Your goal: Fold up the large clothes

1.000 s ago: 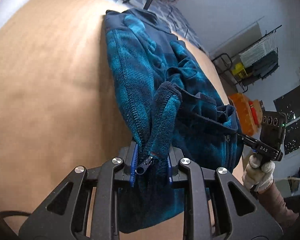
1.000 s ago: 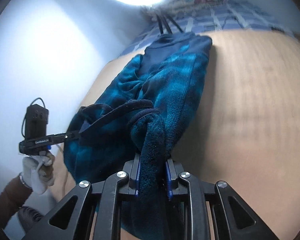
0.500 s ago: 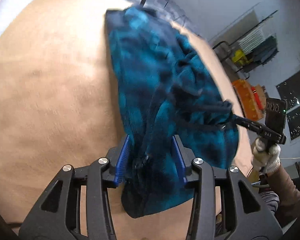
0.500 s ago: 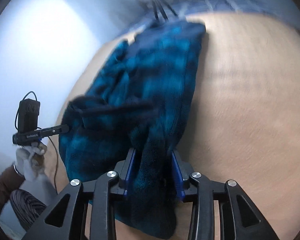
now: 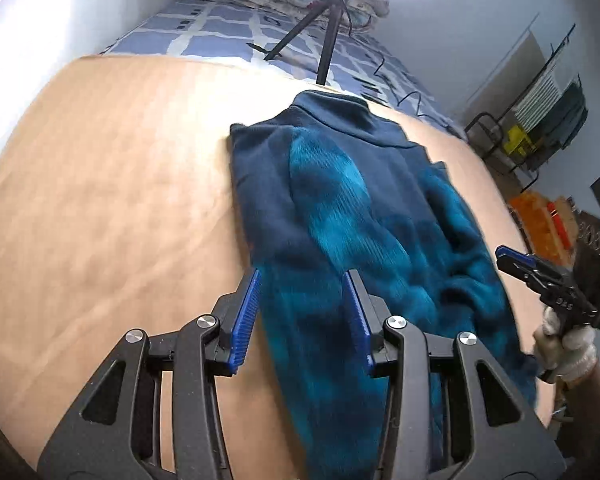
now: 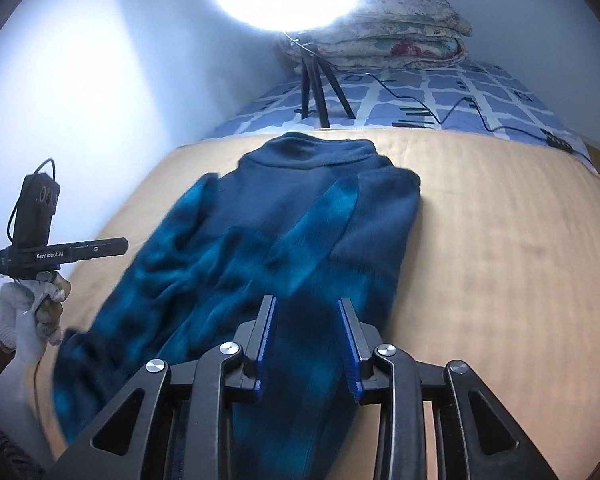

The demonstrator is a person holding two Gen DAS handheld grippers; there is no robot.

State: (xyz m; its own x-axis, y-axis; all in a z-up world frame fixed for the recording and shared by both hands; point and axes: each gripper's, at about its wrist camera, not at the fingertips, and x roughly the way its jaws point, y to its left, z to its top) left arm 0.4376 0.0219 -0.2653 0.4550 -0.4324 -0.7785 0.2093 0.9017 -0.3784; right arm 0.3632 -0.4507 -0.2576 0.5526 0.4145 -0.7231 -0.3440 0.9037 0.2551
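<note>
Fleece jacket (image 5: 340, 216) in navy and teal lies spread on the tan worktop (image 5: 112, 184), collar at the far edge near the tripod (image 6: 316, 80). The left gripper (image 5: 304, 316) has just opened, its fingers (image 5: 246, 312) apart with fleece below them, unpinched. The right gripper (image 6: 306, 340) has fingers (image 6: 348, 344) apart too, lately narrowing, clamping nothing.

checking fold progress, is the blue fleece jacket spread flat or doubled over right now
Doubled over lengthwise: the fleece jacket lies as a long narrow strip on the tan surface, collar at the far end, one sleeve bunched on top.
</note>
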